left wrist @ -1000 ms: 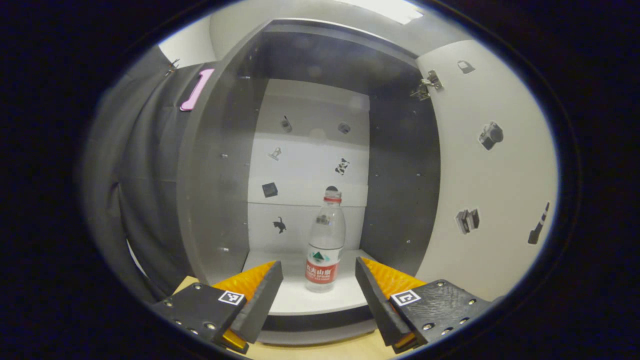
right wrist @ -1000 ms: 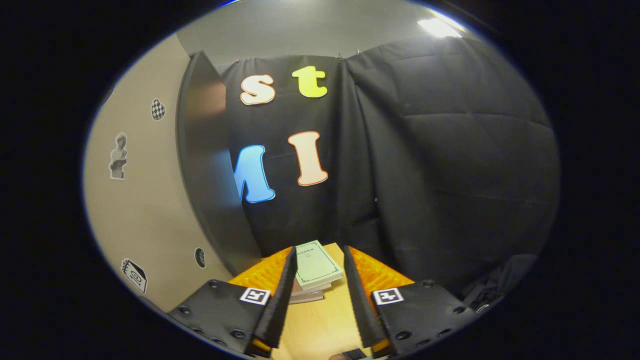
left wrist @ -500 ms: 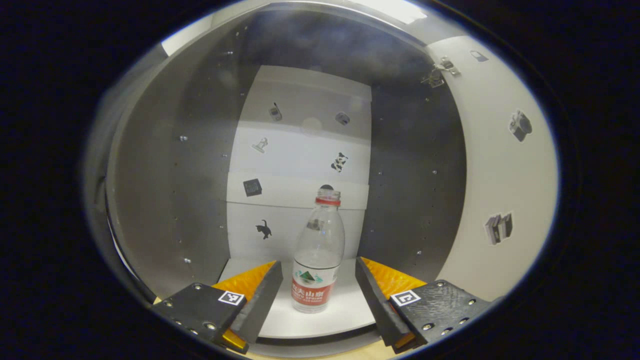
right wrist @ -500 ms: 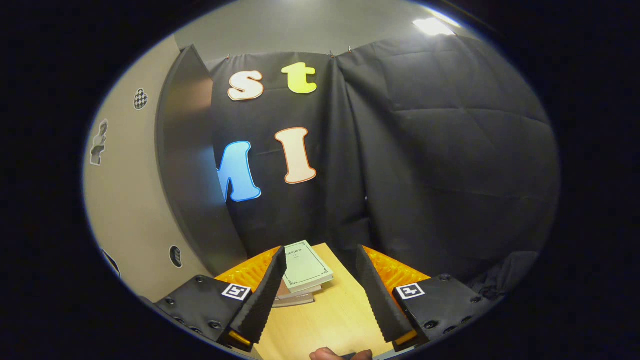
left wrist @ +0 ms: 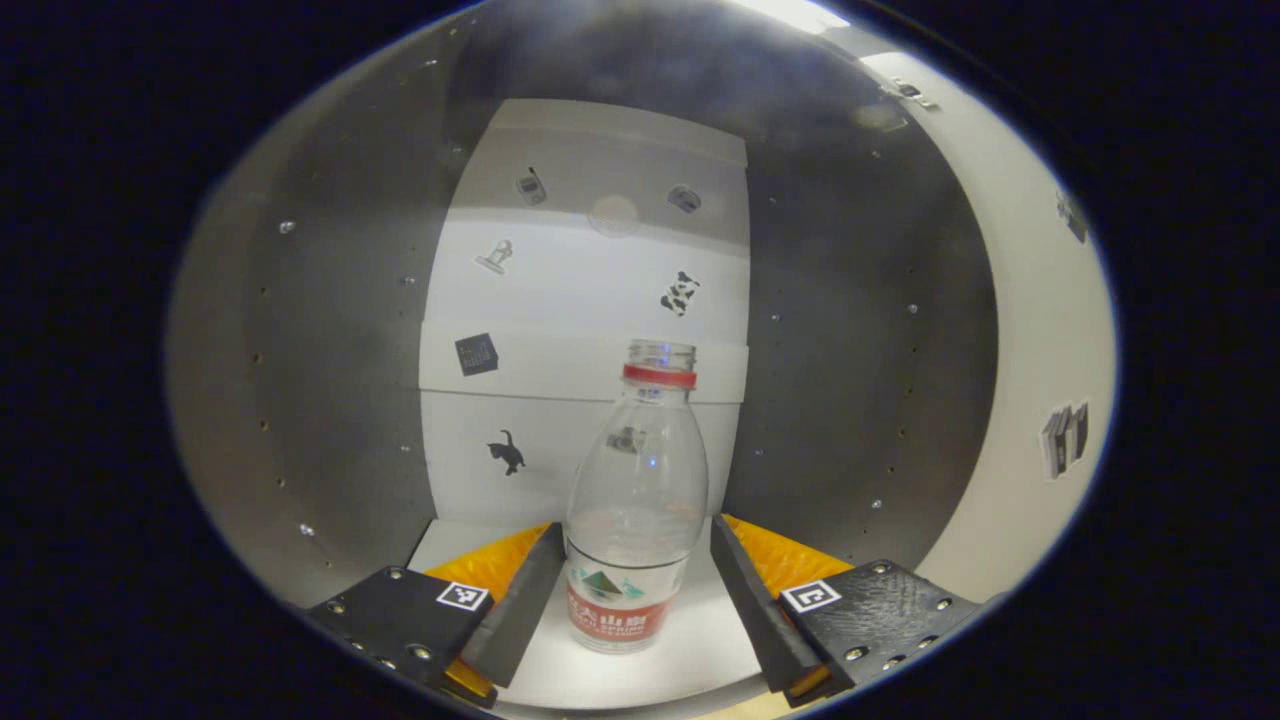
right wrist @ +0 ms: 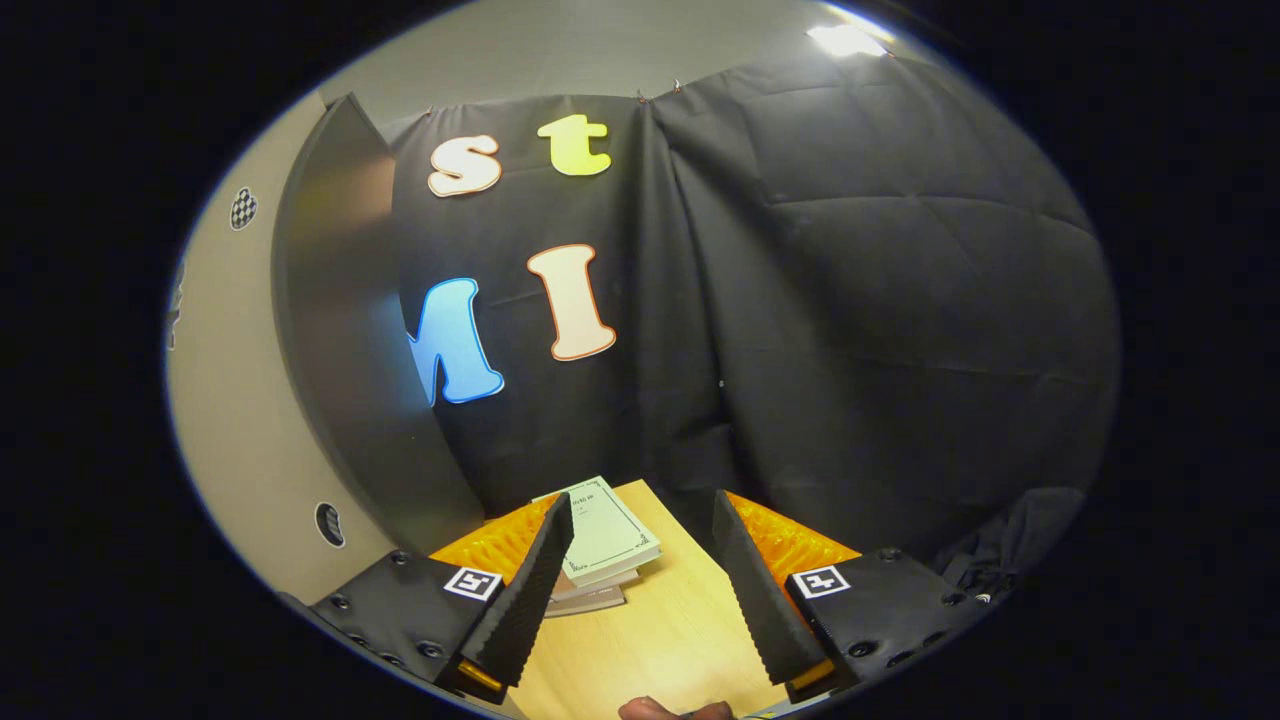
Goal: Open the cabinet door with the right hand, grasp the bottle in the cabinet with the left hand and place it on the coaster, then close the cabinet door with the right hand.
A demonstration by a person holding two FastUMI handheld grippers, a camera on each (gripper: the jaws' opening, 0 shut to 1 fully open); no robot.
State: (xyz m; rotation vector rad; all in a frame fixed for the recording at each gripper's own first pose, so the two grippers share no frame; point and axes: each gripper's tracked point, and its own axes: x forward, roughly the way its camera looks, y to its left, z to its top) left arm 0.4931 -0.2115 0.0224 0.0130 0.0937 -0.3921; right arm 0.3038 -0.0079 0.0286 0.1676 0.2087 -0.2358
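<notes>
Inside the cabinet (left wrist: 330, 380), left gripper (left wrist: 634, 590) now advanced to straddle the bottle (left wrist: 636, 520), fingers spread, not yet pinching; right gripper (right wrist: 634, 580) spread, idle, holding nothing.

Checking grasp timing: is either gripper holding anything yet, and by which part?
Nothing is held. The left gripper is open, straddling the bottle at its label; the right gripper is open too.

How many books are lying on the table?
2 as far as can be seen: a green book on top, and a second book under it, beside the cabinet door; the right gripper may hide others.
</notes>
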